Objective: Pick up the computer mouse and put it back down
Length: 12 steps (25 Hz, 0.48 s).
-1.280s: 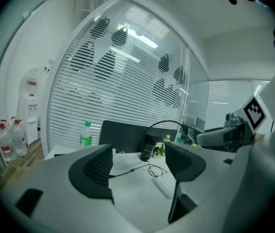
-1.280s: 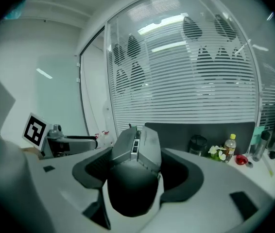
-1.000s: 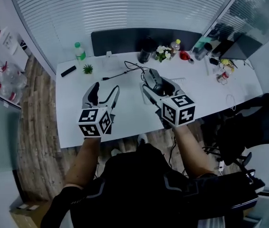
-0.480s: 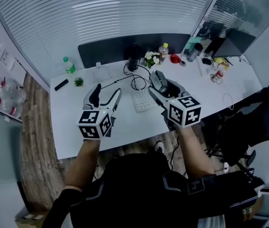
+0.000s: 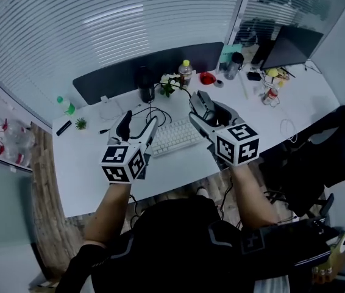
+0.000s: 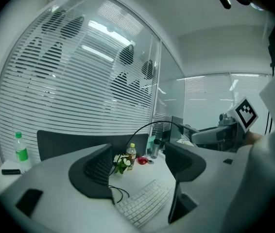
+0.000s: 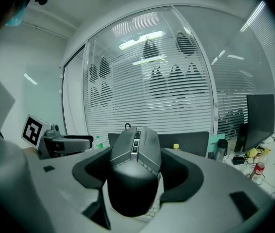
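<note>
The right tool [image 7: 136, 176] is clamped on the mouse [image 7: 133, 154], its jaws pressing the dark body from both sides, with the button end pointing away from the hand. The mouse is held clear of the surface [image 5: 93, 170], above the right end of the keyboard [image 5: 171, 137]. The left tool [image 6: 138, 165], near the keyboard's left end, has its jaws apart with nothing between them.

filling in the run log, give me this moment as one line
right gripper: shut on computer mouse, held off the desk | left gripper: open, empty | beneath: keyboard
</note>
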Motion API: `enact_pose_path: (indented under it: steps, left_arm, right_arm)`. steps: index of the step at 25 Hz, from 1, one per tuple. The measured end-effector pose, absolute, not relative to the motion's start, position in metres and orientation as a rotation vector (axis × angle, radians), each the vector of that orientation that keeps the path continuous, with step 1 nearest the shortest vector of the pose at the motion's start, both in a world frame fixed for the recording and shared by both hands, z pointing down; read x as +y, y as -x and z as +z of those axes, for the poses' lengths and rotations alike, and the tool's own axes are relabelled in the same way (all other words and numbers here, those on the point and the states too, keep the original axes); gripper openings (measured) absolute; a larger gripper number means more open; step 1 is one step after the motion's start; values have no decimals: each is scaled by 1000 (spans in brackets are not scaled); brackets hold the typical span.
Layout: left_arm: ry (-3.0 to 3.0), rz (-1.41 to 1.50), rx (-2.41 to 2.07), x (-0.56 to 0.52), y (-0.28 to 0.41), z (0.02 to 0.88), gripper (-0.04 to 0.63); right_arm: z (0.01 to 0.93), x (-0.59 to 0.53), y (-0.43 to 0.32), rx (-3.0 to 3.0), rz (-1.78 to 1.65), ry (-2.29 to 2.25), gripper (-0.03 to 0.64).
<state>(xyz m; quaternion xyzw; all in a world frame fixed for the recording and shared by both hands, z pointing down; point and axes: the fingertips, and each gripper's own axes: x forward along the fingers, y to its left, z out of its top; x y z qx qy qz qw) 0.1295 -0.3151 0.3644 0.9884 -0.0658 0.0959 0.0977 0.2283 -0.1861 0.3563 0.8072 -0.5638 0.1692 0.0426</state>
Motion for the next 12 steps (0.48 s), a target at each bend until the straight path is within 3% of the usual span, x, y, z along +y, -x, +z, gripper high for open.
enact_pose_path:
  steps: [12]
  left_arm:
    - [-2942,319,-213,-246,-219,360,353]
  right_arm:
    - [354,-111,-321,-1760,519,-2472,296]
